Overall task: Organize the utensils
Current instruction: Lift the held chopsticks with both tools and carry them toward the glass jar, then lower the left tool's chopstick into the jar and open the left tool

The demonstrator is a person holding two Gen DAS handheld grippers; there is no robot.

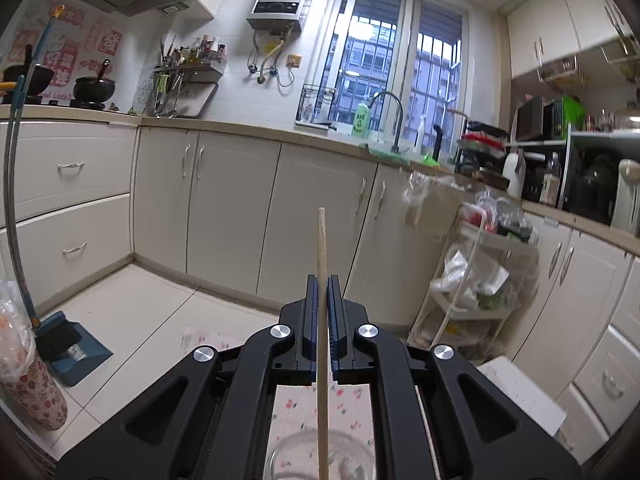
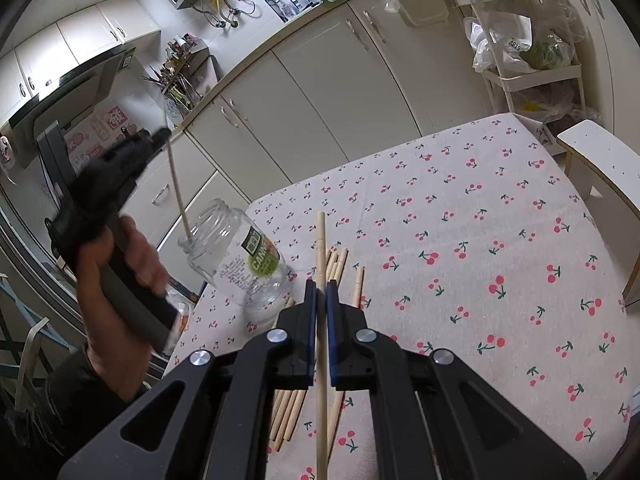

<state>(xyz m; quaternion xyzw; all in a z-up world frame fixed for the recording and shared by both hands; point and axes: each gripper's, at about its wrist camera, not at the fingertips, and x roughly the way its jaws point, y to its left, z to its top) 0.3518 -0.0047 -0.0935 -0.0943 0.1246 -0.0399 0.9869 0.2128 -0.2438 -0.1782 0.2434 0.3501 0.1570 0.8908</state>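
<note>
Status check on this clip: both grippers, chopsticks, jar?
Left gripper shut on a chopstick, tip at the glass jar mouth. Right gripper shut on second chopstick. Loose chopsticks on tablecloth. Nothing blocking.

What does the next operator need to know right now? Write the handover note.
Left gripper: shut on a chopstick, held upright with its lower tip at the mouth of the glass jar.
Right gripper: shut on a second chopstick, held over the loose chopsticks.
Jar stands near the edge of the cherry-print tablecloth; it looks otherwise empty.
Done: two sticks picked up.
Left: drop the left one in the jar, follow with the right, then collect the rest of the pile.
</note>
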